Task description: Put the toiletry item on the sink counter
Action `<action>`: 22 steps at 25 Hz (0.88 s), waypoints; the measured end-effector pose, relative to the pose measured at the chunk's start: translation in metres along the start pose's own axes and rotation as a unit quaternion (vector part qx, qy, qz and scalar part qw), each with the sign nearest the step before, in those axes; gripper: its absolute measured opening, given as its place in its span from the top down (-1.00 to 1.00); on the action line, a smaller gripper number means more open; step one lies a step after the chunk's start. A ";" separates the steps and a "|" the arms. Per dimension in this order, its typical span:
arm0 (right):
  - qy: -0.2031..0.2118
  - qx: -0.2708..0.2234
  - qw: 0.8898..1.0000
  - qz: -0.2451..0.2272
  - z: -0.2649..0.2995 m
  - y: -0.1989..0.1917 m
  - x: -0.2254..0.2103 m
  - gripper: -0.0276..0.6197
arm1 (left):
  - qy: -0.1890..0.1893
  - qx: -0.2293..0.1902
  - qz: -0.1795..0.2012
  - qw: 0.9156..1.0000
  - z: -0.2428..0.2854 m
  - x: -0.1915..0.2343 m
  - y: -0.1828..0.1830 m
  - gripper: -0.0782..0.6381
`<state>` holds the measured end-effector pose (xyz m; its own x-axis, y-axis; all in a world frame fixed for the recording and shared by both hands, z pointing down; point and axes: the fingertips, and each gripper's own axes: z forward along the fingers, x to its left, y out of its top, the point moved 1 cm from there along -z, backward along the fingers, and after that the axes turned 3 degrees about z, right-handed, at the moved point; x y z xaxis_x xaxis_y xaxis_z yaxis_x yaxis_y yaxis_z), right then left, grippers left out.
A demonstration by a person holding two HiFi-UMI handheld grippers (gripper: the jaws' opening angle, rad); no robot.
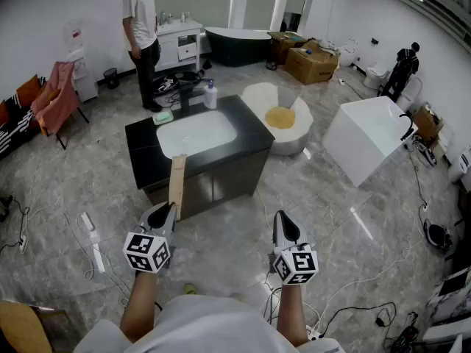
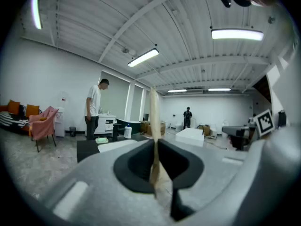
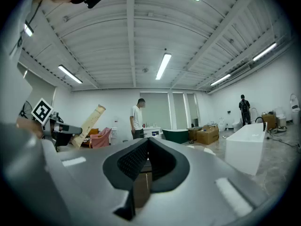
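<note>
Floor [image 1: 235, 234] lies open below the sink counter [image 1: 147, 157] at centre frame; our left gripper [image 1: 167, 212] clamps a tan packet [image 1: 177, 182], our right gripper [image 1: 284, 223] sits closed, empty.

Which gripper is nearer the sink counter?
Left. The left gripper, shut on the flat tan item, faces the sink counter front; the right gripper hangs off its right corner.

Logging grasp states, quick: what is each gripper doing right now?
Left gripper: shut on the tan pack.
Right gripper: shut, empty.
</note>
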<state>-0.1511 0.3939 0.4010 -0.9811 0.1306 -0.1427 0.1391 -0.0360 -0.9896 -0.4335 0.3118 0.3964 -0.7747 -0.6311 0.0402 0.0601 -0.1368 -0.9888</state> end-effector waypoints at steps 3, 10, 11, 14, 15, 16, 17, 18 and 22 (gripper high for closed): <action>0.001 0.000 1.000 0.001 0.000 0.000 -0.004 0.91 | 0.002 -0.002 -0.001 1.000 0.003 -0.003 0.001 0.71; -0.006 -0.001 1.000 -0.001 -0.013 0.001 -0.017 0.91 | -0.002 -0.001 0.002 1.000 0.004 -0.020 -0.001 0.71; -0.003 -0.001 1.000 -0.002 -0.015 0.000 -0.018 0.91 | -0.004 0.000 0.003 1.000 0.006 -0.024 -0.002 0.71; 0.001 0.001 1.000 -0.005 -0.021 -0.004 -0.025 0.91 | -0.008 0.001 0.006 1.000 0.012 -0.035 -0.004 0.71; 0.000 0.001 1.000 -0.005 -0.023 -0.005 -0.029 0.91 | -0.010 0.002 0.006 1.000 0.014 -0.040 -0.004 0.71; 0.001 0.001 1.000 -0.003 -0.024 -0.005 -0.033 0.91 | -0.011 0.002 0.007 1.000 0.017 -0.044 -0.004 0.71; 0.003 0.001 1.000 0.000 -0.026 -0.006 -0.036 0.91 | -0.011 0.004 0.008 1.000 0.019 -0.048 -0.004 0.71; 0.005 0.002 1.000 0.002 -0.028 -0.006 -0.040 0.91 | -0.011 0.005 0.008 1.000 0.021 -0.052 -0.003 0.71; 0.013 0.009 1.000 0.007 -0.034 -0.009 -0.060 0.91 | -0.007 0.006 0.013 1.000 0.032 -0.070 -0.004 0.71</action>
<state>-0.0894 0.4201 0.4181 -0.9750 0.1565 -0.1576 0.1504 -0.0564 -0.9870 -0.3592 0.3325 0.4020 -0.7636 -0.6454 0.0176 0.0874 -0.1303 -0.9876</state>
